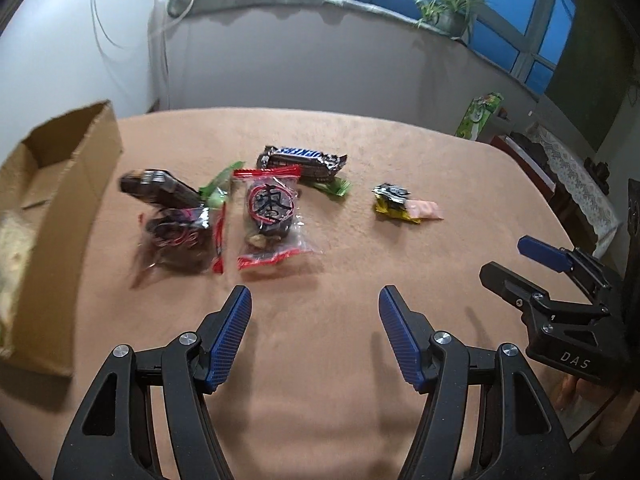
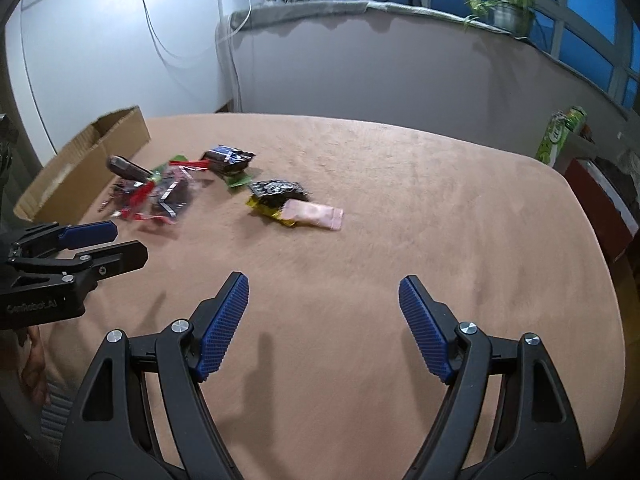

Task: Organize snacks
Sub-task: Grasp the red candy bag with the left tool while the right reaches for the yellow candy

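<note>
**Both grippers spread wide, snacks lying beyond them on the desk**

Your left gripper (image 1: 315, 300) hangs above the tan cloth-covered desk (image 1: 400, 160) with its blue ribbed pads spread wide and nothing between them. Just beyond its left pad lies the clear red-edged packet with a black printed character (image 1: 274, 220). To the left of that packet sits a second clear red-edged packet of dark pieces (image 1: 176, 240), blurred, with a dark brown wrapped bar (image 1: 160, 190) tilted across its far side. Farther off, behind the printed packet, is the brown Snickers bar (image 1: 302, 160), resting on a green wrapper (image 1: 334, 188). To the right, apart from that cluster, a small black-and-yellow foil packet (image 1: 394, 200) touches a pale pink sachet (image 1: 426, 210).

The open brown cardboard box (image 1: 68, 184) stands at the left edge of the desk, near the blurred packet.

Your right gripper (image 2: 323, 292) is likewise wide apart and holds nothing; it hovers over bare cloth, with the pink sachet and foil packet ahead and slightly left, well apart from its pads. From the left view, this gripper shows at the right edge, near side.
</note>
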Tool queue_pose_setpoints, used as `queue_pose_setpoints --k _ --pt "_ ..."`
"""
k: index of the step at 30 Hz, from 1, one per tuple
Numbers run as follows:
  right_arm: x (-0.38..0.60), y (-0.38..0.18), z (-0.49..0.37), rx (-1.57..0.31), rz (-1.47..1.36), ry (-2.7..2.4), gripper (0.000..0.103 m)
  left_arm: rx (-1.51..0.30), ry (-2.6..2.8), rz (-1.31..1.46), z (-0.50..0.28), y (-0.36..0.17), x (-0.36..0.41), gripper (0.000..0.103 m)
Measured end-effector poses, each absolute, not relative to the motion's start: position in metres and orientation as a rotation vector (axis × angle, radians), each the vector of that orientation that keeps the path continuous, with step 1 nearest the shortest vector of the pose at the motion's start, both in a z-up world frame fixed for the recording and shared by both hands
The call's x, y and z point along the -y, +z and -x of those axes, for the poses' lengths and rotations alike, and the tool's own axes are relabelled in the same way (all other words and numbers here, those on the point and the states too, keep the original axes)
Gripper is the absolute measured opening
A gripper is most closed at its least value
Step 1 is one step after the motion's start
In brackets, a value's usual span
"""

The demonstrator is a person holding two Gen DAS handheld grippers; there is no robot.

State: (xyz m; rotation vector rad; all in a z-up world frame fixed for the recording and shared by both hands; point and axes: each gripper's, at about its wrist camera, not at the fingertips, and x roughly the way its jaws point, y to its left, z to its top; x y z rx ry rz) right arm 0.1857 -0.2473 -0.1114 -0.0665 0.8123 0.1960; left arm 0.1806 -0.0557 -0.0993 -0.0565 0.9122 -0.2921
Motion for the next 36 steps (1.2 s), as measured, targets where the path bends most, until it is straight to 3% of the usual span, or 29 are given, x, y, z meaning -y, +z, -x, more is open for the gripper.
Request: queue_pose_setpoints --k 21,24,26,28,33,35,36 --pt "0.221 -0.140 -0.275 -0.917 0.140 0.306 0.078 -0.912 -0.273 -0.047 -0.248 -0.113 0.065 0.066" --pt "0.223 -0.138 -0.273 -0.909 0.139 0.310 0.061 -0.917 -0.302 -0.037 -0.249 -0.114 0.066 0.064" --pt "0.224 -0.137 -0.270 -0.904 0.137 0.311 0.047 -0.916 -0.314 -0.051 -0.249 -0.113 0.068 0.052" --pt "0.226 -0.137 -0.268 -0.902 0.138 0.306 0.041 -0.917 -0.329 -0.068 -0.247 -0.114 0.071 0.046" --pt "0.230 -0.136 -0.260 -0.898 0.127 0.303 0.038 -0.911 -0.349 -0.046 -0.245 -0.111 0.066 0.036" --pt "0.235 -0.135 -0.256 -0.894 0.117 0.298 0.006 -0.909 -0.361 -0.022 -0.245 -0.110 0.063 0.031" --pt "0.237 -0.135 -0.254 -0.889 0.111 0.288 0.006 -0.909 -0.362 -0.010 -0.244 -0.109 0.061 0.031"
